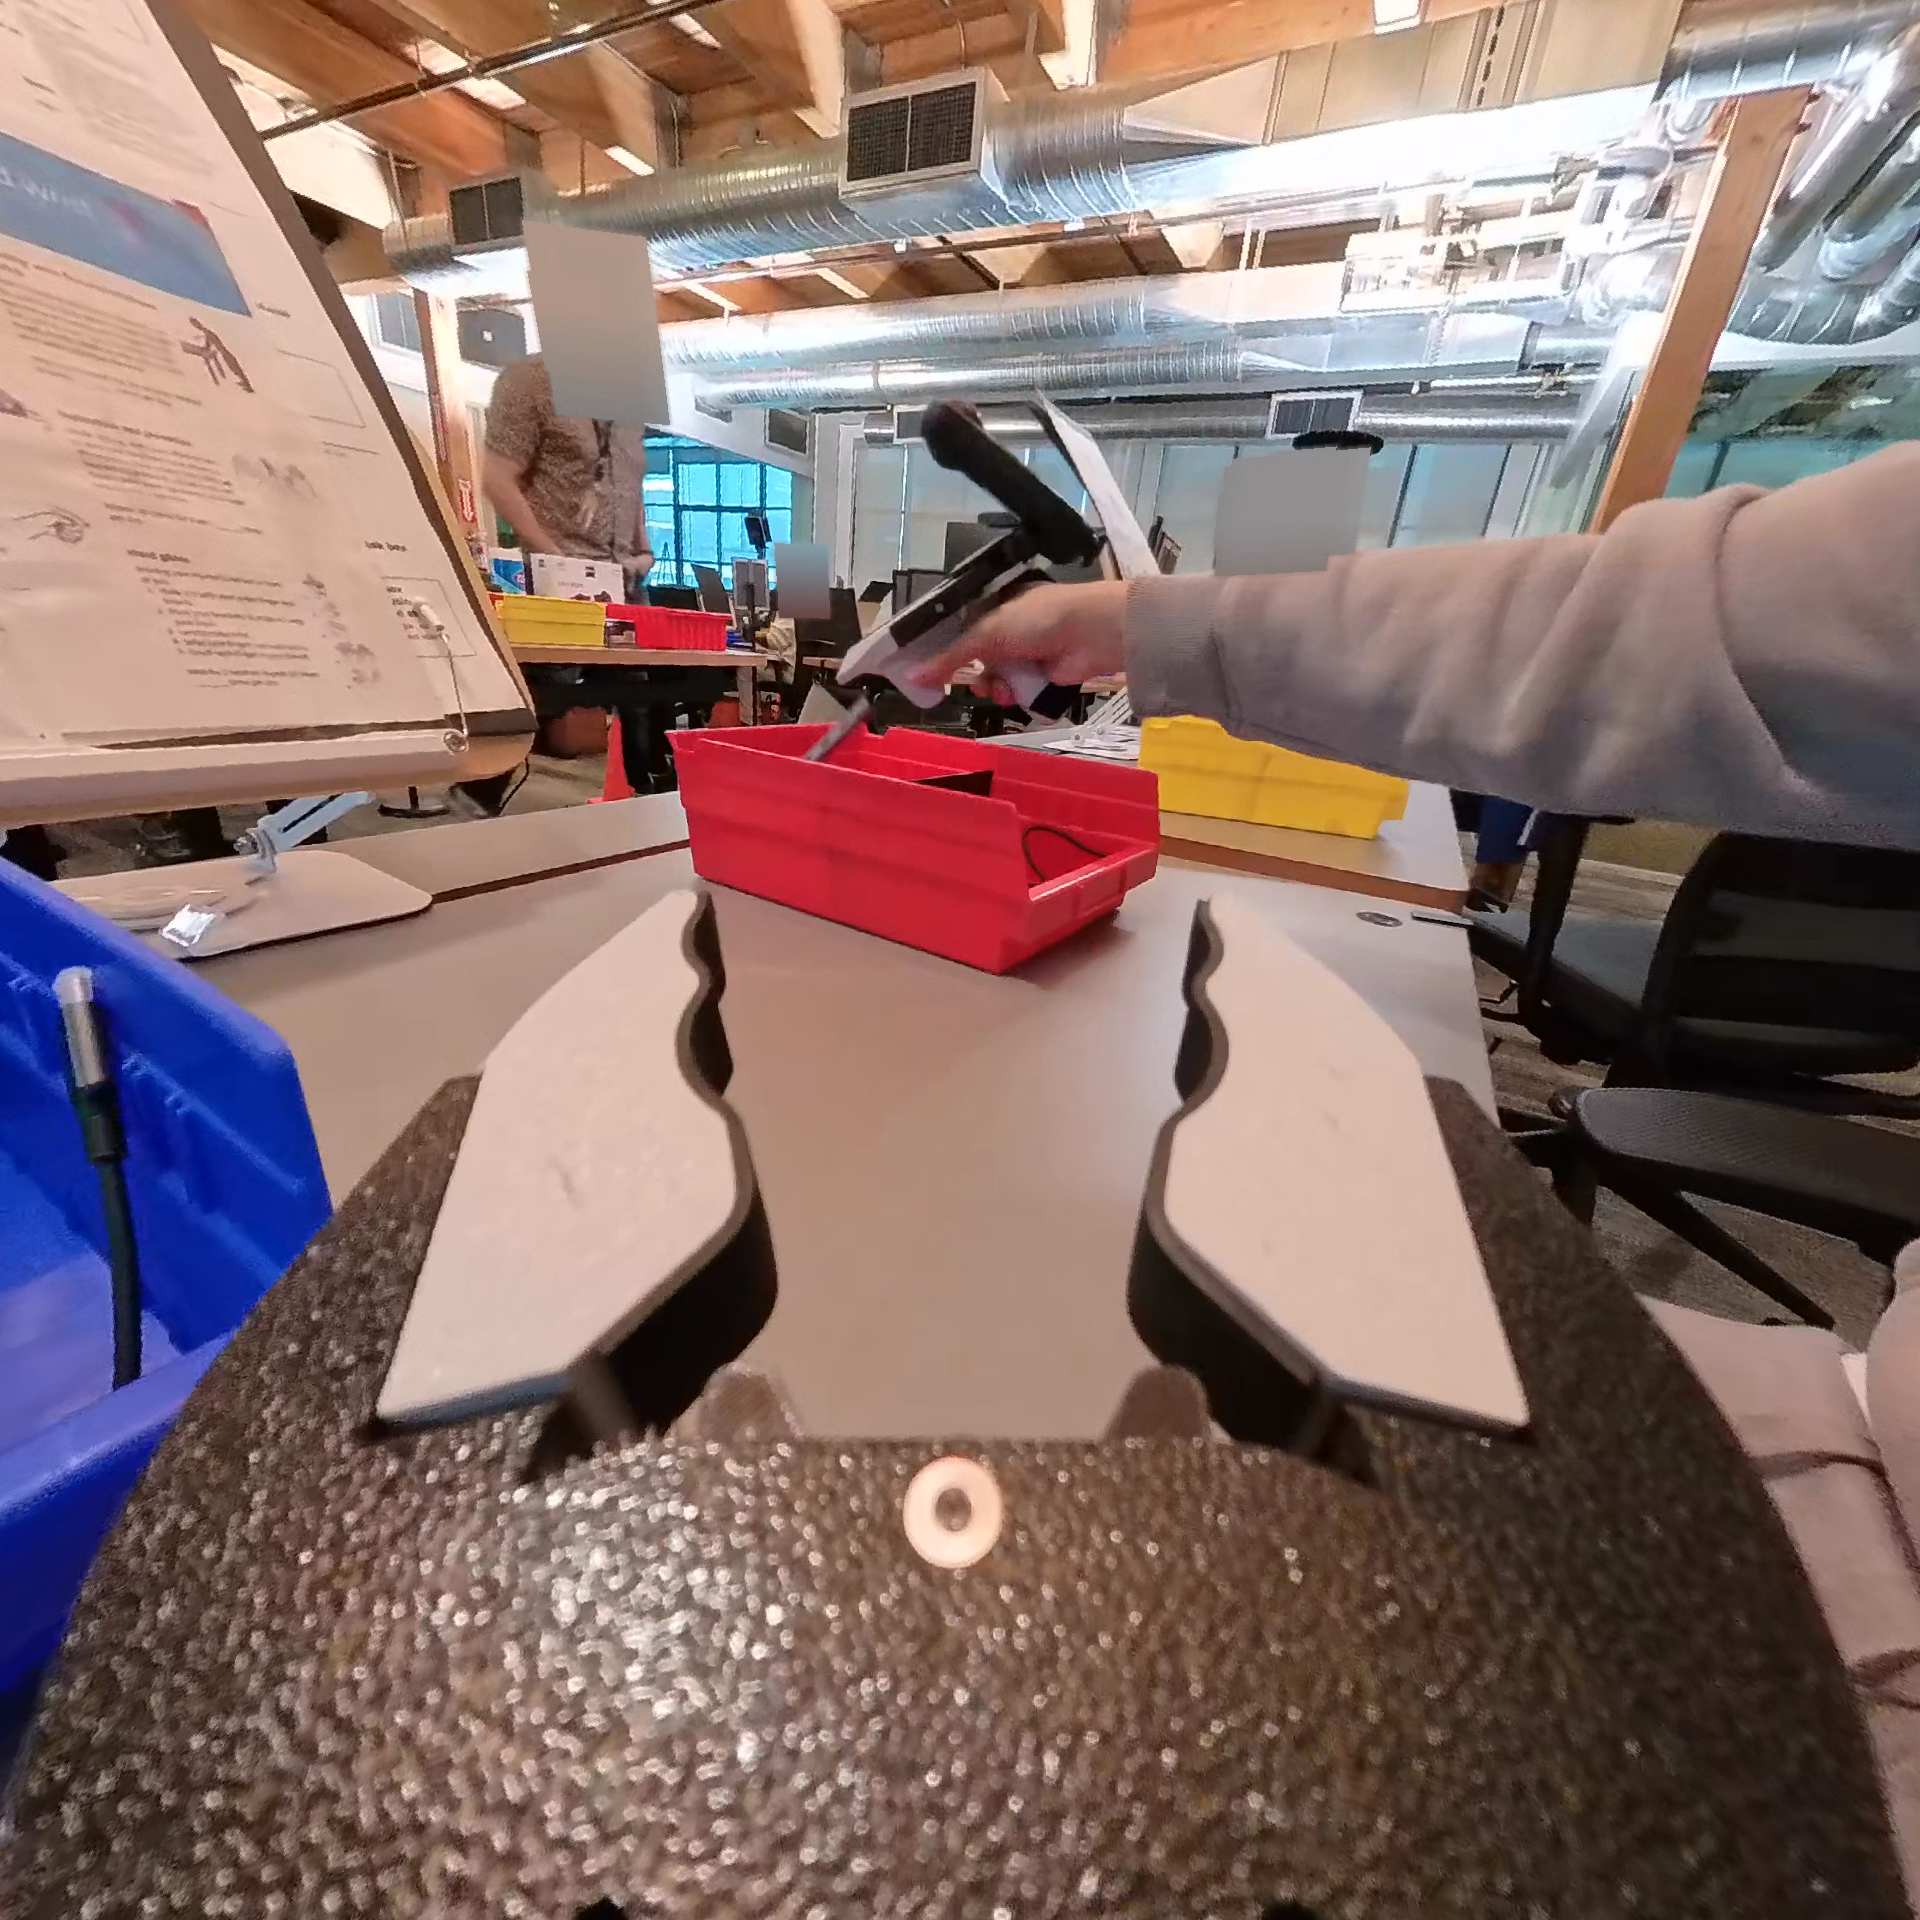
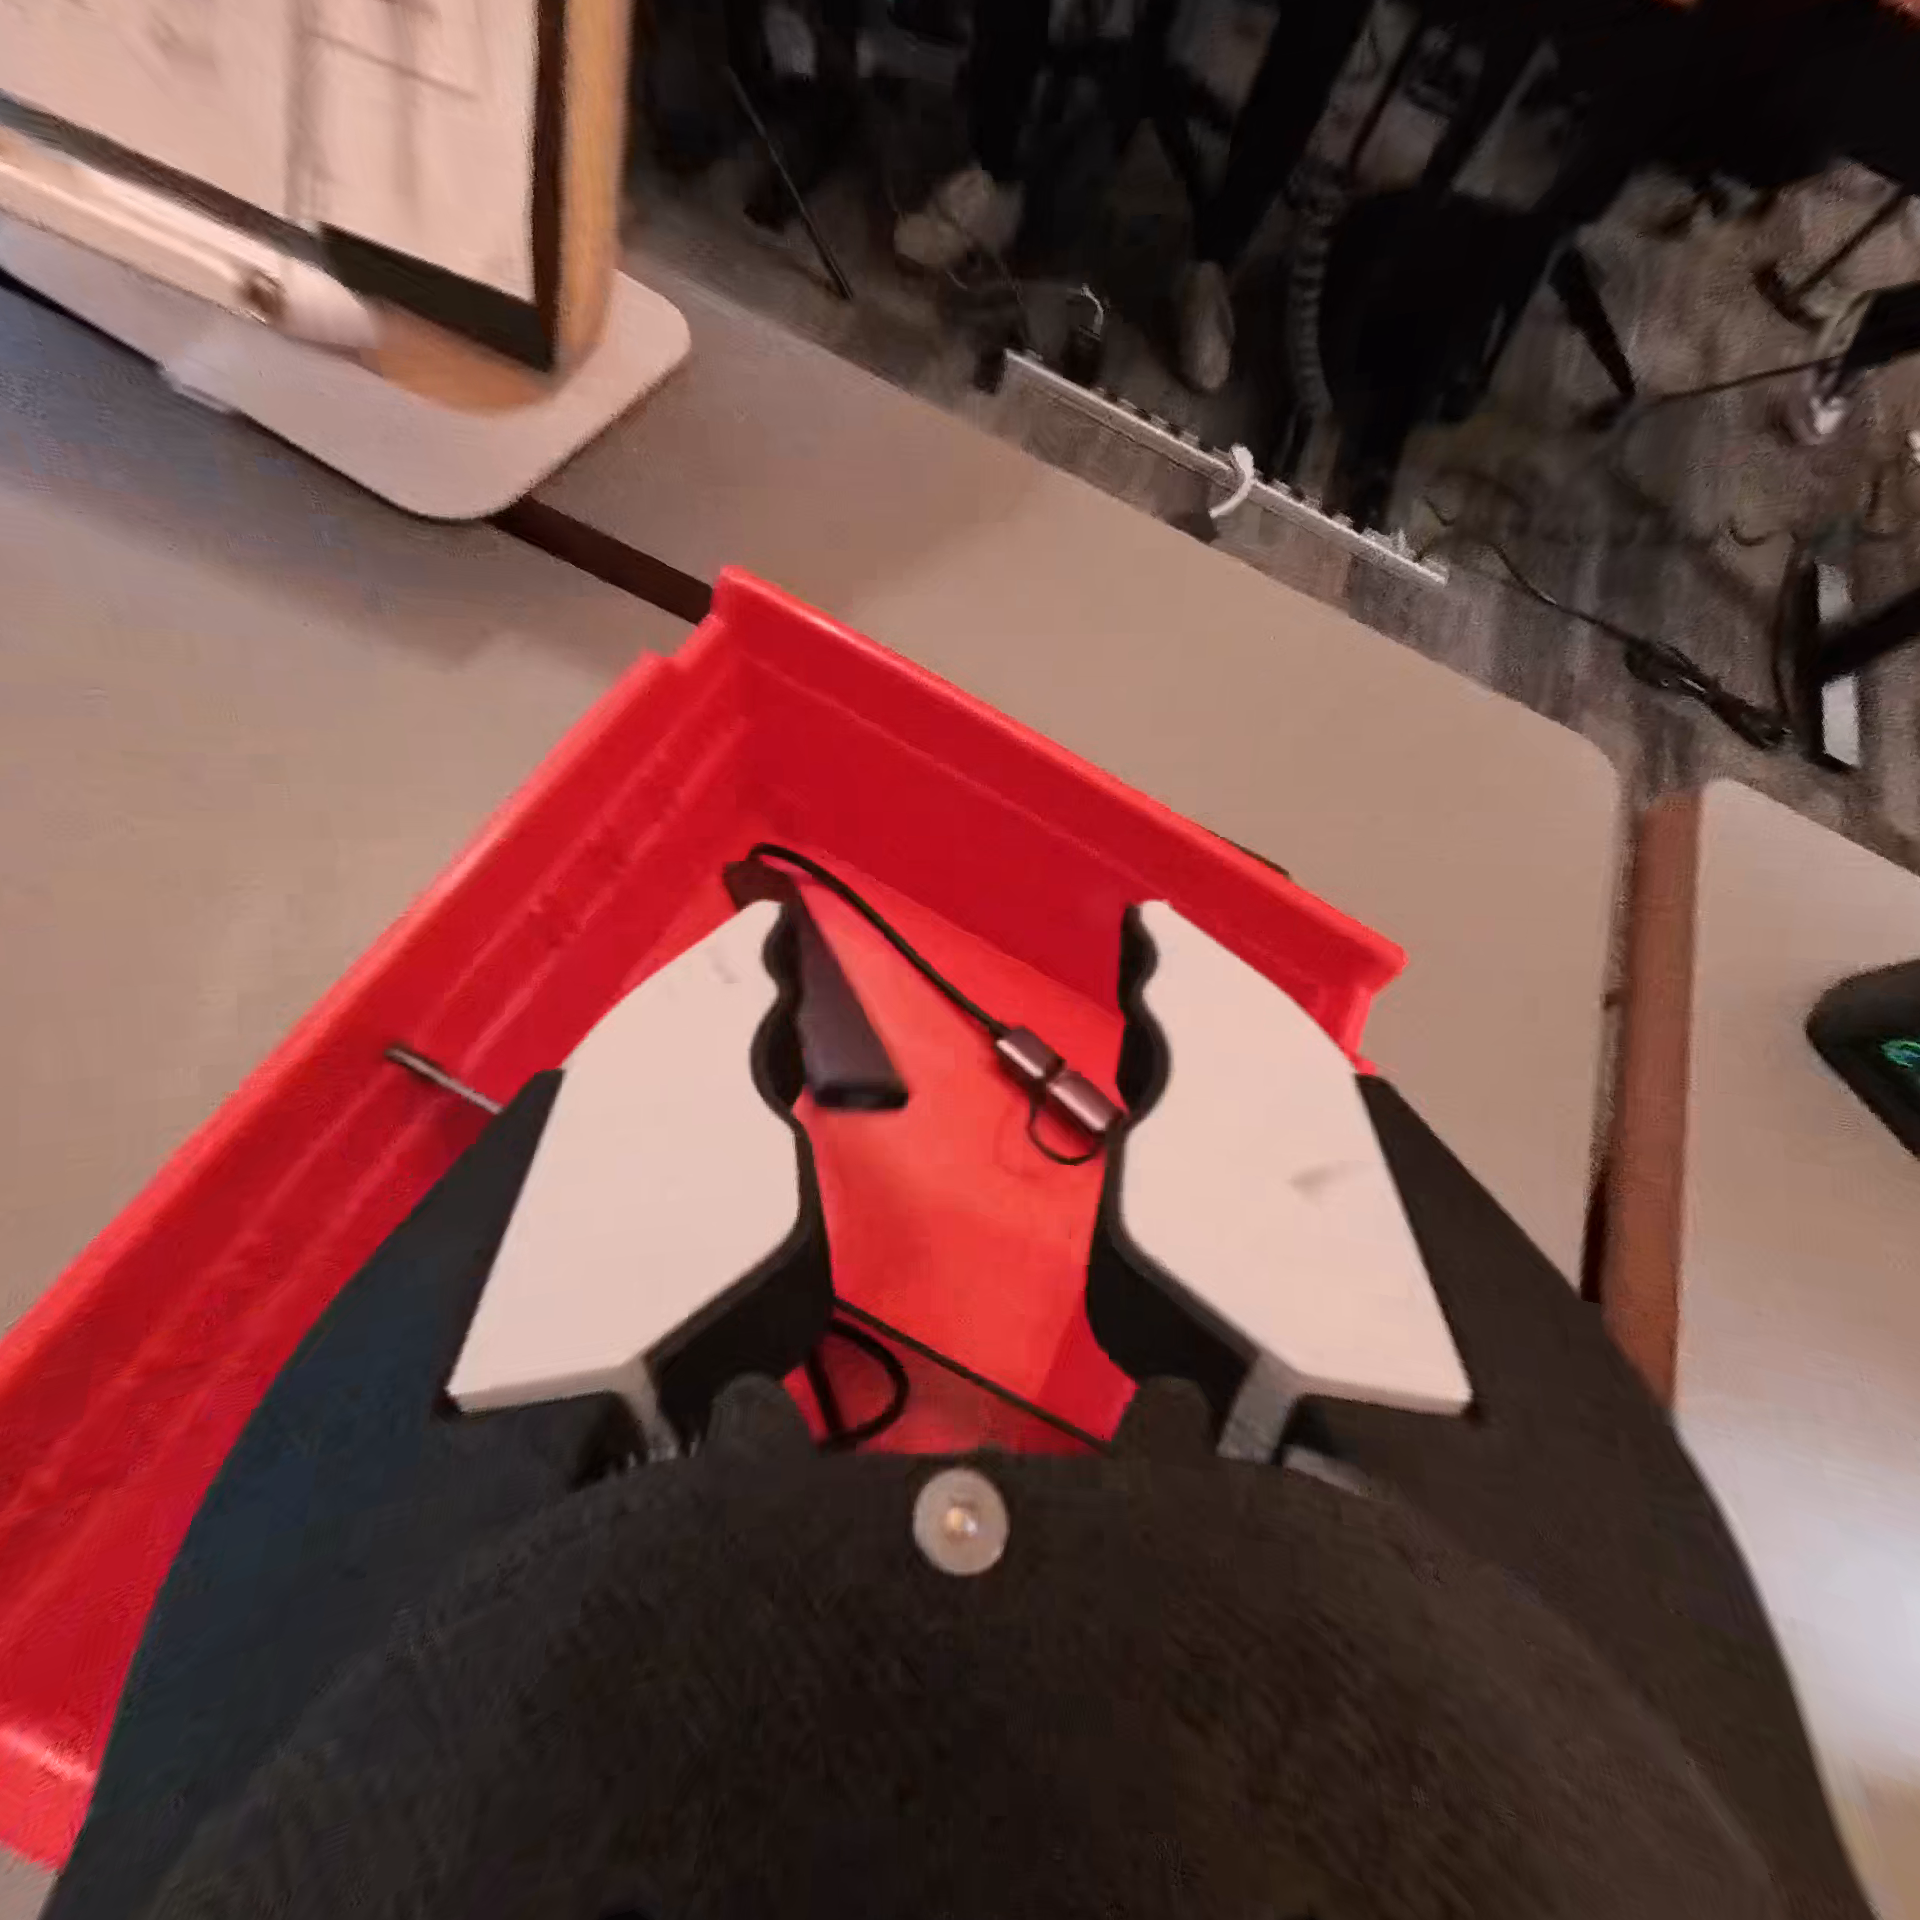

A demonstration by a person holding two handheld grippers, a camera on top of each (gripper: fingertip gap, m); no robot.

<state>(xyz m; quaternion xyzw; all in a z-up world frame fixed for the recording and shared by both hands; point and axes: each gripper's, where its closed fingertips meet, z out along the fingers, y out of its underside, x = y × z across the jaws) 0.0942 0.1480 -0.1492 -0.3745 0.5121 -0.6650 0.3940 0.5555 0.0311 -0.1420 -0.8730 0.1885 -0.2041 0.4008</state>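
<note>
Grey table [image 1: 935, 1195] under us: our left gripper [image 1: 951, 1049] hovers level, spread wide, empty. Our right gripper [image 2: 951, 1029] tilts down into the red bin [image 2: 623, 831], agape, empty, a black stick [image 2: 836, 1029] between its fingers.

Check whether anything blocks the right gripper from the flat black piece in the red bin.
Nothing visible does. The right gripper hangs open over the red bin, the flat black piece lying uncovered between its fingers; the thin cord runs beside it.

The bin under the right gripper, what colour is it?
Red bin, clearest in the right wrist view.
</note>
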